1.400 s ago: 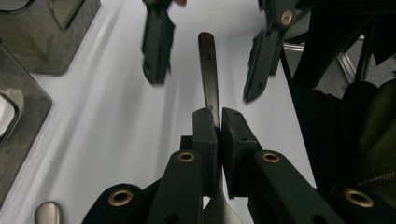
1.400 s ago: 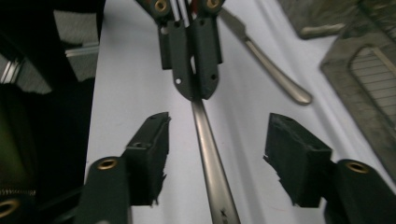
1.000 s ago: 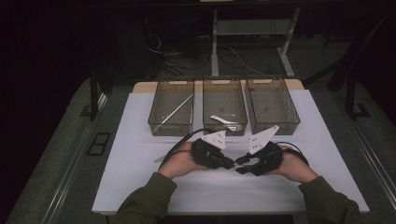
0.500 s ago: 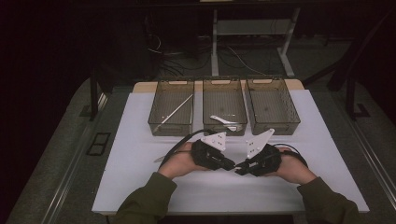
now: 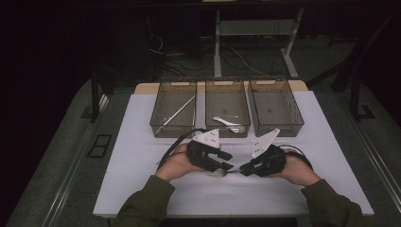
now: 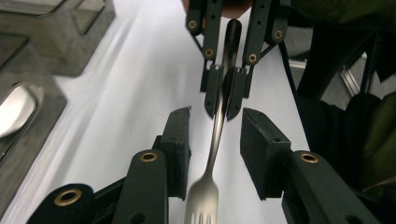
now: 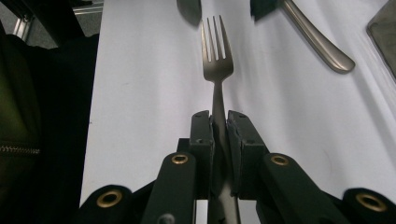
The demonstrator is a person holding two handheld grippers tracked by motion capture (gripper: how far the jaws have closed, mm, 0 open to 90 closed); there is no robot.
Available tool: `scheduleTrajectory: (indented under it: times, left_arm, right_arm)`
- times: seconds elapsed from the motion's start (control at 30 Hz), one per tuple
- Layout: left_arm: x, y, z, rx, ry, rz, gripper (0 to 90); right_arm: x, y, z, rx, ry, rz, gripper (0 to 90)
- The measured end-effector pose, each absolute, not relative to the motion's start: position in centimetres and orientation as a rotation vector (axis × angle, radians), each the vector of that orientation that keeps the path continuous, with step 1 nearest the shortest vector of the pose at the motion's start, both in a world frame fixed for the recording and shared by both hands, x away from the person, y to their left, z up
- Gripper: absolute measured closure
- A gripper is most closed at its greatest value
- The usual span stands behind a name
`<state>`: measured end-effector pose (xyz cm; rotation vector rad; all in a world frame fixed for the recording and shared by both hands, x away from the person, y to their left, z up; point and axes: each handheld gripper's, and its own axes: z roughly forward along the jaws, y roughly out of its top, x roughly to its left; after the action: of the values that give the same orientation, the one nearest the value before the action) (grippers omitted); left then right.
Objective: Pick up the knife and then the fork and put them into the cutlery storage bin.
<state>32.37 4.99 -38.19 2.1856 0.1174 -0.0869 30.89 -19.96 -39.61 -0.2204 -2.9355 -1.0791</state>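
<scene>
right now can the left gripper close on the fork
Probably yes: the left gripper has just been opening, and the fork lies between its fingers, untouched. The right gripper clamps the handle.

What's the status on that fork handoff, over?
Right tool shut on fork handle. Left tool jaws just opening, pads clear, fork between them. Fork held level above the table. Nothing in the way.

Left gripper (image 6: 215, 140): its jaws have just been opening and now stand apart on either side of the fork (image 6: 212, 154), pads clear of the metal, where earlier high views show them drawn in. Right gripper (image 7: 219, 126): jaws closed further during the last second and now clamp the fork's handle. Hands show no evident displacement.
</scene>
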Motion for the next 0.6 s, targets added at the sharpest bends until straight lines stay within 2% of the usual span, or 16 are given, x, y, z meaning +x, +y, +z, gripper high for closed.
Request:
scheduleTrajectory:
  times: [0.33, 0.6]
  left_arm:
    - [30.9, 9.9, -38.9, 2.121, 0.337, 0.024, 42.2]
    - [29.5, 13.7, -40.6, 2.110, 0.474, 0.093, 36.9]
  right_arm:
    - [31.9, -22.1, -38.1, -0.323, -2.952, -1.156, 80.9]
    - [33.6, -24.6, -35.9, -0.495, -2.954, -1.276, 81.2]
